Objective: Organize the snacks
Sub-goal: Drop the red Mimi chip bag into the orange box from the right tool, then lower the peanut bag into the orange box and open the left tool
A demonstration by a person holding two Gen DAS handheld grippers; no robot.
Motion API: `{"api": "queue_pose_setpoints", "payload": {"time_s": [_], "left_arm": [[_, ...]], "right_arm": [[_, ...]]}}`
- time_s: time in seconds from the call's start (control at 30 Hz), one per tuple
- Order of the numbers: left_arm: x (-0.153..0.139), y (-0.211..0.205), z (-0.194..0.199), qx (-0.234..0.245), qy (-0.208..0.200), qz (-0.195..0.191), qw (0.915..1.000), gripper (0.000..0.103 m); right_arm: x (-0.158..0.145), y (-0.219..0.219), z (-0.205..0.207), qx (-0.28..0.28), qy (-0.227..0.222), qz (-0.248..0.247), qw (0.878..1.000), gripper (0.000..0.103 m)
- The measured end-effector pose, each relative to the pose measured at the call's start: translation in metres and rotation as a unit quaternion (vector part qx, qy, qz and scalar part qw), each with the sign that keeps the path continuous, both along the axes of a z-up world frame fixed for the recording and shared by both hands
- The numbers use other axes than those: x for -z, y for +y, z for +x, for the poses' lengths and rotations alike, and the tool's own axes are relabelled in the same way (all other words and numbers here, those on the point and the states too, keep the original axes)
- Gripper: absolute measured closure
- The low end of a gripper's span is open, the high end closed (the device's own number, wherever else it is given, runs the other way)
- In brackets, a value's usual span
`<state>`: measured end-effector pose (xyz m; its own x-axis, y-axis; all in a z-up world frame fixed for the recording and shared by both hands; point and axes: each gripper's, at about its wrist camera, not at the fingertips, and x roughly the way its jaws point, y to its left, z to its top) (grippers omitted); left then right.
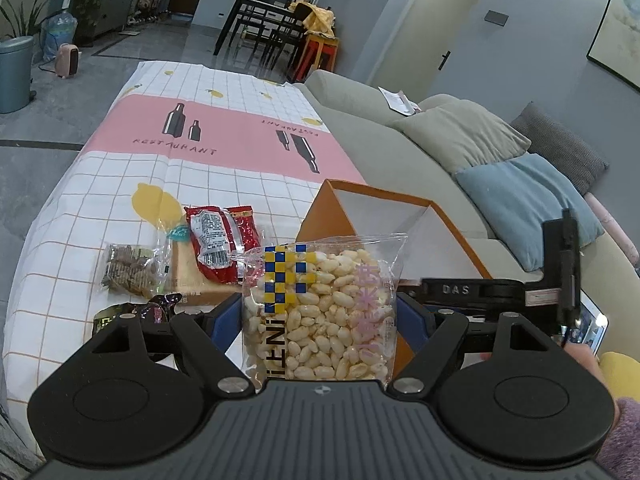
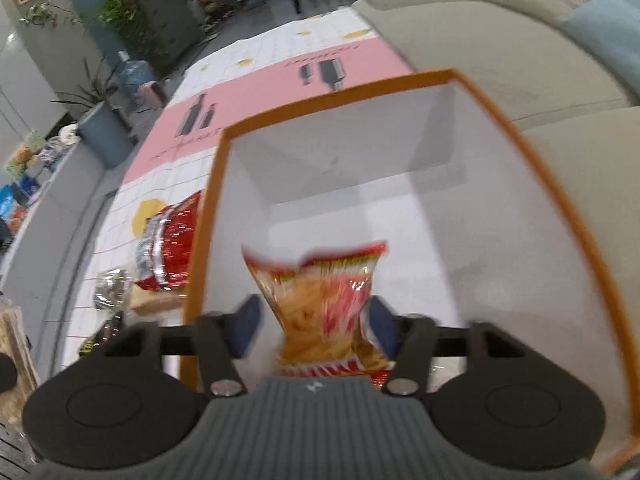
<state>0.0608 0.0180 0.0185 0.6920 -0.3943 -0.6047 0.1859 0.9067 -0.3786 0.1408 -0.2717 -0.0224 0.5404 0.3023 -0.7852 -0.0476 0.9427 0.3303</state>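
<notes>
The long table (image 1: 224, 128) under its grid-and-pink cloth lies mostly bare beyond the snacks — "RESTAURANT" printed on the pink band. At its sofa-side edge stands the orange box (image 2: 536, 152), white inside, open-topped. The right gripper (image 2: 316, 320) hangs over it, jaws spread, the red chip packet (image 2: 324, 300) loose between them. The left gripper (image 1: 320, 312) pinches a clear puffed-grain bag (image 1: 320, 312) beside the box.

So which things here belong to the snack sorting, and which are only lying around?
Job:
- puffed rice bag
- red chip bag
- orange box
- red packet
- brown biscuit pack

Lying about:
- sofa cushions
- bin
- dining table
</notes>
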Motion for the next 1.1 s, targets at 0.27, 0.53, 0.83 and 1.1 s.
{"api": "queue_pose_setpoints", "payload": {"time_s": [0.27, 0.53, 0.83, 1.1], "left_arm": [[-0.005, -0.001, 0.000, -0.007, -0.002, 0.006, 1.0000, 0.012], [-0.016, -0.035, 0.022, 0.006, -0.002, 0.000, 1.0000, 0.012], [-0.018, -0.094, 0.045, 0.039, 0.010, 0.001, 0.9992, 0.012], [-0.002, -0.128, 0.066, 0.038, 0.060, -0.019, 0.9973, 0.012]], "right_arm": [[-0.006, -0.005, -0.006, 0.028, -0.019, 0.001, 0.999, 0.030], [-0.044, -0.042, -0.037, 0.128, -0.150, -0.028, 0.980, 0.029], [-0.059, -0.093, -0.065, 0.245, -0.220, 0.057, 0.942, 0.027], [-0.062, -0.112, -0.077, 0.289, -0.230, 0.100, 0.924, 0.027]]}}
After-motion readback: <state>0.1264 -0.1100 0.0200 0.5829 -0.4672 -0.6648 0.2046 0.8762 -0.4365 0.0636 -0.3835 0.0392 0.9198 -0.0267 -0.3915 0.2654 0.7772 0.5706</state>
